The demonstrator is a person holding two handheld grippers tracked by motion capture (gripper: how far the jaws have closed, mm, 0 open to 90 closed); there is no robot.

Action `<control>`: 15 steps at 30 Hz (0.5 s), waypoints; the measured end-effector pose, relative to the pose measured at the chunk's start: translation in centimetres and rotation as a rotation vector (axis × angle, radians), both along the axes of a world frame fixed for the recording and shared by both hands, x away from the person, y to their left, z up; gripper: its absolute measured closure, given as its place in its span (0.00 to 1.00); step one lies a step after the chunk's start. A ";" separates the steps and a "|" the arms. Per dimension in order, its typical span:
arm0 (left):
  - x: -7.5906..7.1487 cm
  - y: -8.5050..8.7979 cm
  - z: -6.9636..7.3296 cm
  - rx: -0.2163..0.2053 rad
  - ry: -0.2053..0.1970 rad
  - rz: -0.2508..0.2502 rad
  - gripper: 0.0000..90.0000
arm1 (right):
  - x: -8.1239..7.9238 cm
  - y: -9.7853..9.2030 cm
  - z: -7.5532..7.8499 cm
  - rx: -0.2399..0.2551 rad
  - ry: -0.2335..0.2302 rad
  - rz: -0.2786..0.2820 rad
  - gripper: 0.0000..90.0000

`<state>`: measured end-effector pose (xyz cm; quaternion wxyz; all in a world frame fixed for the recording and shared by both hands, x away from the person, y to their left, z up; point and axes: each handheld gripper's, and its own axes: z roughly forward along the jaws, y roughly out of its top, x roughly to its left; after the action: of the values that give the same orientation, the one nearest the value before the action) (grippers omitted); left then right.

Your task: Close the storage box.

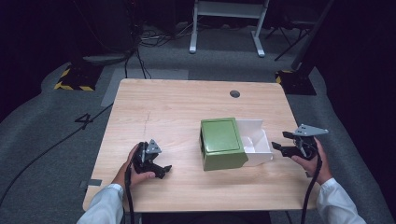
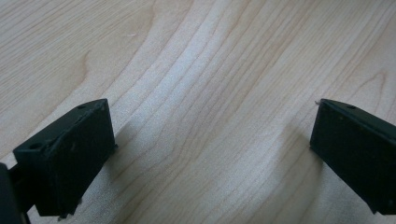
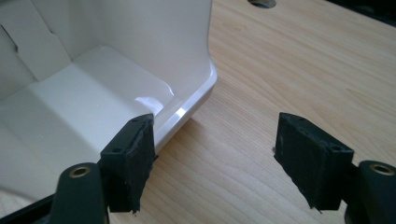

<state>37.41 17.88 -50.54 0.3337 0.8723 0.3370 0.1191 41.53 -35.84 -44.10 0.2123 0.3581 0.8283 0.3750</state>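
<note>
A green box sleeve (image 1: 222, 140) lies right of the middle of the wooden table (image 1: 163, 107). A white inner tray (image 1: 256, 140) sticks out of its right side, and it looks empty. My right gripper (image 1: 279, 141) hovers just right of the tray with its jaws apart and nothing between them. In the right gripper view the tray's glossy corner (image 3: 187, 93) sits just ahead of the left jaw of my right gripper (image 3: 217, 154), apart from it. My left gripper (image 1: 161, 169) rests low at the table's front left, open over bare wood (image 2: 212, 154).
A round cable hole (image 1: 235, 94) sits near the table's far right edge. Grey carpet surrounds the table, with cables, a white desk frame (image 1: 226, 28) behind, and yellow-black striped bases (image 1: 74, 79) at the back left and right.
</note>
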 end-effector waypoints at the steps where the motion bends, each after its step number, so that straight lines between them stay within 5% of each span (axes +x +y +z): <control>1: 0.0 0.0 0.0 0.000 0.000 0.000 0.00 | 0.2 0.3 -0.1 -0.002 0.009 0.003 0.32; 15: 0.0 0.0 0.0 0.001 0.000 0.000 0.00 | 2.2 2.1 -2.3 0.035 0.143 0.053 0.41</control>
<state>37.41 17.88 -50.54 0.3334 0.8725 0.3368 0.1193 43.75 -33.75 -46.36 0.1362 0.3656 0.8440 0.3681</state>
